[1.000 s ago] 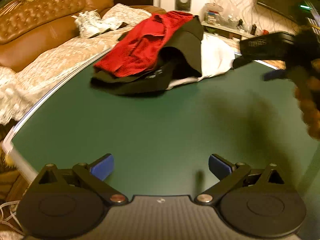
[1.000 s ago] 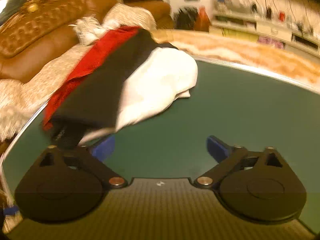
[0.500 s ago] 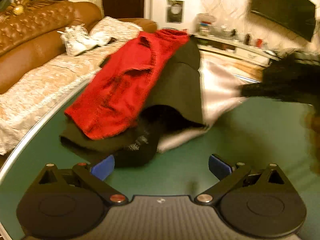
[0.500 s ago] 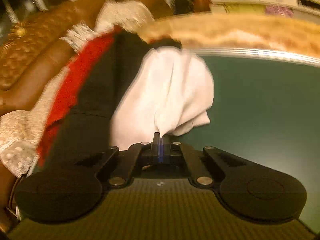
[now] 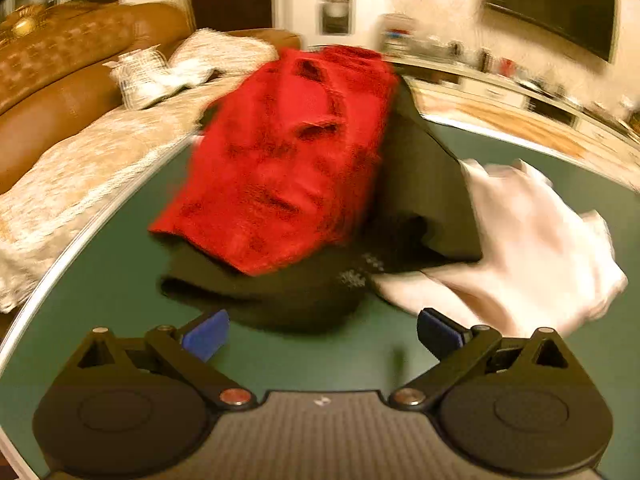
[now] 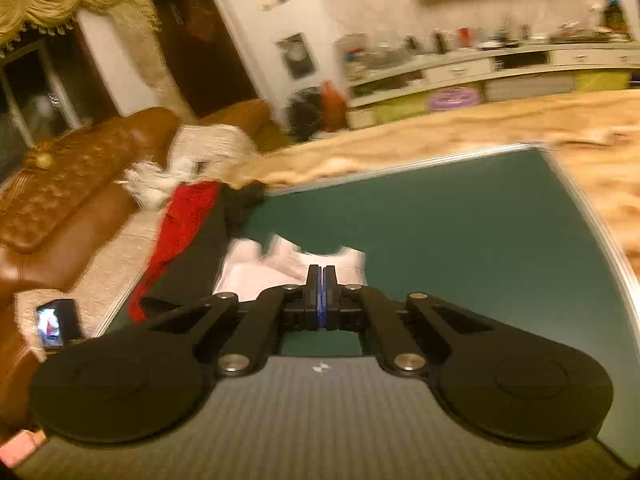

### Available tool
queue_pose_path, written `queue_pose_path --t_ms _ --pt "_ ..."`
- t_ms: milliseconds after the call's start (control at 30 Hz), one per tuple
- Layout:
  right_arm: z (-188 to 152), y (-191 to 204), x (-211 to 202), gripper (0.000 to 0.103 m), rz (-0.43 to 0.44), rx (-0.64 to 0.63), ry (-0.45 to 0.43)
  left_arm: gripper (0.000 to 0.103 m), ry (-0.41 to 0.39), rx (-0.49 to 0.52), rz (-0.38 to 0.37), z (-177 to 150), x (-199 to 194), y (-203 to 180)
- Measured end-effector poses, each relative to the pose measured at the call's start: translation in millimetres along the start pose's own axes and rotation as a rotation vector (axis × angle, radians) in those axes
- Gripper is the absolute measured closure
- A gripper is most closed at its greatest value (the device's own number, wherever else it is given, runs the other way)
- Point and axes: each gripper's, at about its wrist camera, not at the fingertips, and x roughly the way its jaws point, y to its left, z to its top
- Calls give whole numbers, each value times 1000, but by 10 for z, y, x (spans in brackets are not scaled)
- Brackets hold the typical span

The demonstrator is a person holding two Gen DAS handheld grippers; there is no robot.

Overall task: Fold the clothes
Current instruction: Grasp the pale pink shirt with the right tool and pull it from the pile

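Right wrist view: right gripper (image 6: 321, 280) has its jaws together, blue pads meeting on a fold of the white garment (image 6: 280, 270). The cloth bunches directly ahead of the fingertips and trails down to the left toward the pile. Past it lies open green table (image 6: 460, 232), whose pale rim runs along the far and right edges. To the left, only narrow strips of the red garment (image 6: 180, 224) and the black garment (image 6: 208, 248) show, edge-on. Farther left is a brown leather sofa (image 6: 80, 184) with a small lit screen (image 6: 54, 322) near its front. This view alone shows the table's far corner and the long shelf unit (image 6: 480, 68) along the wall.

Left wrist view: left gripper (image 5: 322, 336) has its jaws wide apart, nothing between them, blue fingertips (image 5: 206, 334) over bare green surface just short of the pile. The black garment's rolled edge (image 5: 280, 300) lies just ahead of the jaws. The red garment (image 5: 288, 168) is draped on top of the black one, seen broadside, which the other view does not give. The white garment (image 5: 528, 248) spreads out to the right of the black one, blurred, its near edge close to the right fingertip. Whether it touches that fingertip cannot be told. The right gripper is not visible here. Sofa and lace throw (image 5: 80, 168) sit left of the table rim.
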Motion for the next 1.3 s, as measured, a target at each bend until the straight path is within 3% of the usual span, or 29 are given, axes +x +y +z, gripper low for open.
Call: queue_pose_path --t_ms 67,133,167,200,300,367,433,533,567,600,667,900,1067,1167,1300 --pt "-58 -74 141 96 -10 -19 59 0 14 35 -20 -79 -26 -130" --pt "-66 -118 423 71 55 32 140 0 11 44 -17 -77 -39 -236" --pt "-72 -127 568 48 107 74 171 0 5 35 -10 -47 -34 -243" --pt "-91 -107 731 36 157 107 195 0 -3 20 -2 -1 -25 -219" --pt "-160 208 1297 33 217 151 275 0 -25 -19 24 216 -10 -117" --pt "-216 434 1599 33 234 168 296 0 -24 -13 60 360 39 -55" --pt "-279 626 1788 33 193 179 307 0 -8 4 76 492 116 -35" --pt "-356 690 1991 33 190 306 297 0 4 -4 64 646 203 -27" --pt "-377 668 2037 54 218 362 287 0 5 -21 59 692 234 -19" --pt "-383 653 2072 98 228 391 293 0 9 -50 52 730 279 -1" --pt "-386 522 2070 100 247 437 273 0 34 -91 62 750 381 25" --pt "-178 -162 734 100 397 576 -75 0 55 -157 213 697 507 208" --pt "-105 -582 -376 100 347 618 -290 0 60 -175 263 639 459 340" --pt "-144 -726 -826 100 276 617 -345 0 51 -126 308 597 408 298" --pt "-310 -840 -1306 100 212 658 -424 0 59 -151 322 595 423 354"
